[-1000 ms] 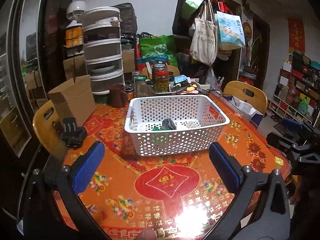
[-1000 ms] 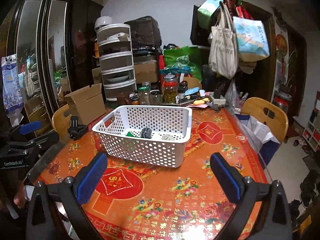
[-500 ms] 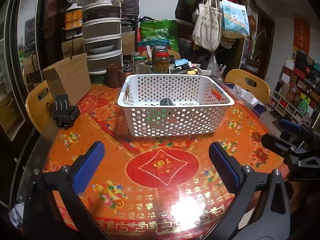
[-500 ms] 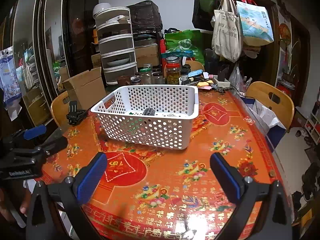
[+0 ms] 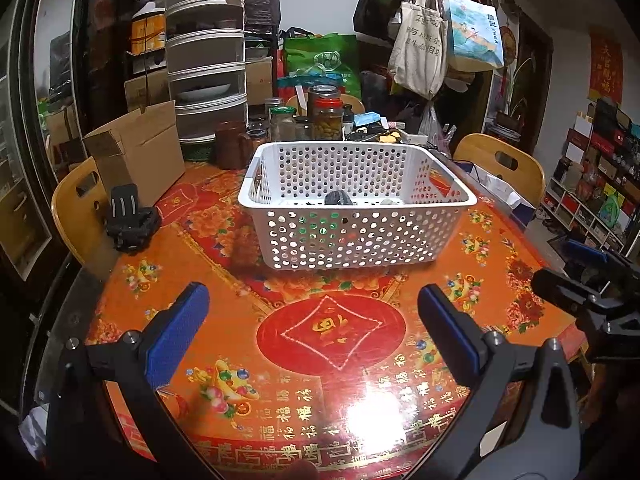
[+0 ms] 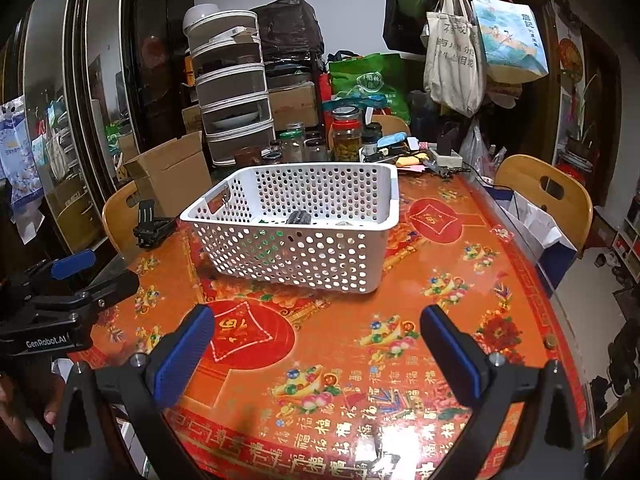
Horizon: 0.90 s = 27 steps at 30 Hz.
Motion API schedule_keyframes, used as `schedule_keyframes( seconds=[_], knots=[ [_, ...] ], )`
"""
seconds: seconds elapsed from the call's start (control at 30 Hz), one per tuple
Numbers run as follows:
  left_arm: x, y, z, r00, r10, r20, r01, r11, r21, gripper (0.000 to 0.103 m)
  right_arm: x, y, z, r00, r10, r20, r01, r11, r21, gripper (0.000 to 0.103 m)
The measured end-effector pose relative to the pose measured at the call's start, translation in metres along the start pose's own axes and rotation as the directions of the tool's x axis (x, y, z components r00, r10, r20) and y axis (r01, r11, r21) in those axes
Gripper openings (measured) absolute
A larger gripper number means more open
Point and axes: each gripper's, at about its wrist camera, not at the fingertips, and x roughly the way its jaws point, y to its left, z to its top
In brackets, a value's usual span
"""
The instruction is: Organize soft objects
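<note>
A white perforated basket (image 5: 356, 232) stands in the middle of the red-and-orange table (image 5: 320, 336); it also shows in the right wrist view (image 6: 296, 252). Inside it I see a dark grey rolled soft item (image 5: 338, 199), something green behind the holes (image 5: 316, 226) and a pale item (image 5: 390, 201), mostly hidden by the wall. My left gripper (image 5: 314, 326) is open and empty, held low over the table's near edge, well short of the basket. My right gripper (image 6: 316, 340) is open and empty, likewise short of the basket.
A black clamp mount (image 5: 130, 222) lies left of the basket. A cardboard box (image 5: 136, 152), glass jars (image 5: 326, 118) and a stacked drawer tower (image 5: 206, 68) crowd the table's far side. Wooden chairs (image 5: 500, 164) stand around it. The other gripper shows at each view's edge (image 6: 60, 304).
Both grippers have pulled back and dropped lower toward the table's near edge, so the basket looks farther away and its contents are more hidden. Both stayed open.
</note>
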Motion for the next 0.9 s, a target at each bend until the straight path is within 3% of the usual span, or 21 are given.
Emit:
schedule_keyframes(
  seconds=[0.9],
  knots=[
    [-0.0026,-0.0027,-0.0036,1.000,-0.003,-0.002,0.003,1.000,0.002,0.103,-0.0031,0.0027,-0.0001,1.000,0.004,0.004,-0.004,1.000,-0.006,0.102]
  ],
)
